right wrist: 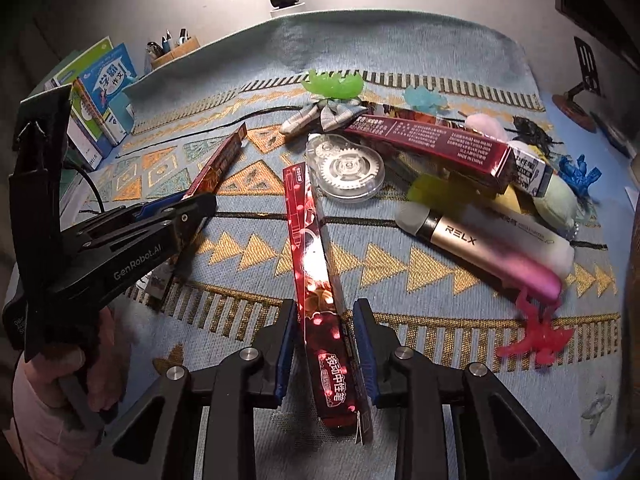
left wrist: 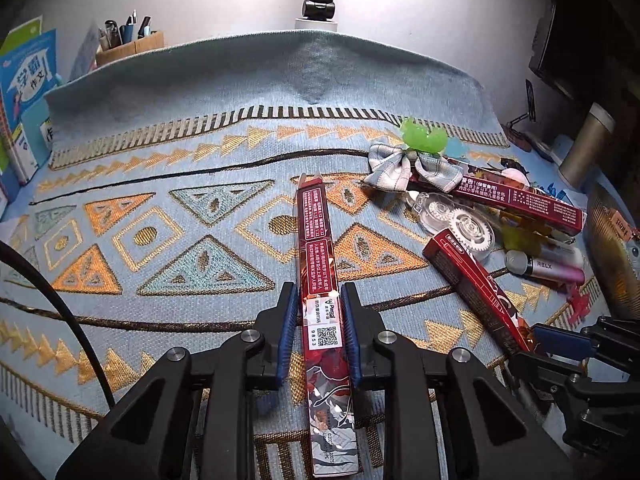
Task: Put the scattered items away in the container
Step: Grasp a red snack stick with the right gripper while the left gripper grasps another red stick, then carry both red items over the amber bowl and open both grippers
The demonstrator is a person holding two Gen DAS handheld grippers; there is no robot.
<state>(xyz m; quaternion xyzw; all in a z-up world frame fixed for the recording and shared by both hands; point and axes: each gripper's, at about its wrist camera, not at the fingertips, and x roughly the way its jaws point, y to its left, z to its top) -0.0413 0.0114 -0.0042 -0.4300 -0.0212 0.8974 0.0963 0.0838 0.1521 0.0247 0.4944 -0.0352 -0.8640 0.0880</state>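
A long red box (left wrist: pixel 319 248) lies on the patterned blue cloth (left wrist: pixel 160 240), and my left gripper (left wrist: pixel 320 292) is shut on its near part, both blue pads against its sides. From the right wrist view, the same left gripper (right wrist: pixel 192 204) holds that box (right wrist: pixel 222 156) at the left. A second red box (right wrist: pixel 310 240) runs between the fingers of my right gripper (right wrist: pixel 325 308), which stands open, with a thin gap showing at the right pad. The left wrist view shows this right gripper (left wrist: pixel 560 340) at the lower right, by that box's (left wrist: pixel 476 284) end.
A pile lies right of centre: a third red box (right wrist: pixel 432 140), a clear tape dispenser (right wrist: pixel 348 168), a gold-pink RELX stick (right wrist: pixel 480 248), a grey bow (right wrist: pixel 320 116), green (right wrist: pixel 332 84) and red (right wrist: pixel 536 340) toys. A cardboard pen holder (left wrist: pixel 132 46), books (left wrist: pixel 28 92) and a woven object (left wrist: pixel 608 248) border the cloth.
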